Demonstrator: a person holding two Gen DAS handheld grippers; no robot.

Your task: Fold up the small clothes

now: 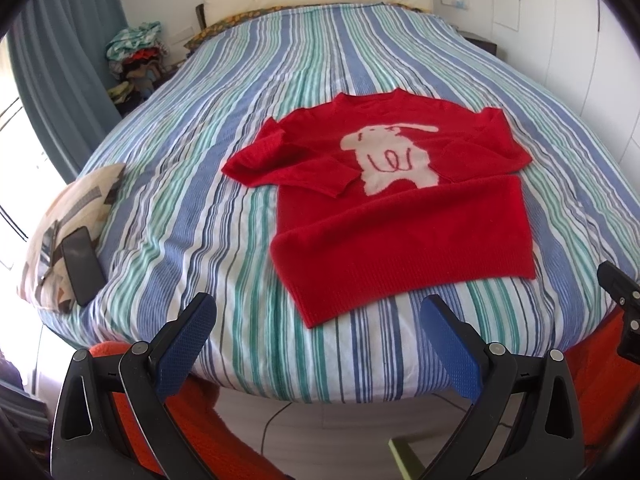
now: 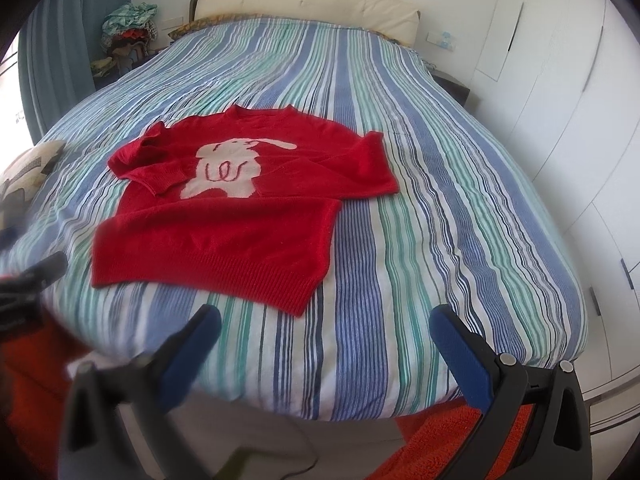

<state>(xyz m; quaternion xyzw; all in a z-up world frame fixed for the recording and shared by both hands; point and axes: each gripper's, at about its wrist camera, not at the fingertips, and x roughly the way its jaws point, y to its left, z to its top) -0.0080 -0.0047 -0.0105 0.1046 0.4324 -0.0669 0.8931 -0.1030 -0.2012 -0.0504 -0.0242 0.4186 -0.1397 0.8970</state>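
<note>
Lying flat on the striped bed (image 1: pixel 280 80), the red sweater (image 1: pixel 400 216) sat beyond the left claw (image 1: pixel 318 316) and right claw (image 2: pixel 326 328), both spread wide and empty.

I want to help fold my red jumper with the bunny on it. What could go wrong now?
1. The red jumper lies near the foot edge of the bed, so a tug toward you might slide it off.
2. Its sleeves are already folded in loosely; lifting the hem with the left gripper and right gripper could let them flop out.
3. The knit looks soft, so the jaws may pinch just one layer.
</note>
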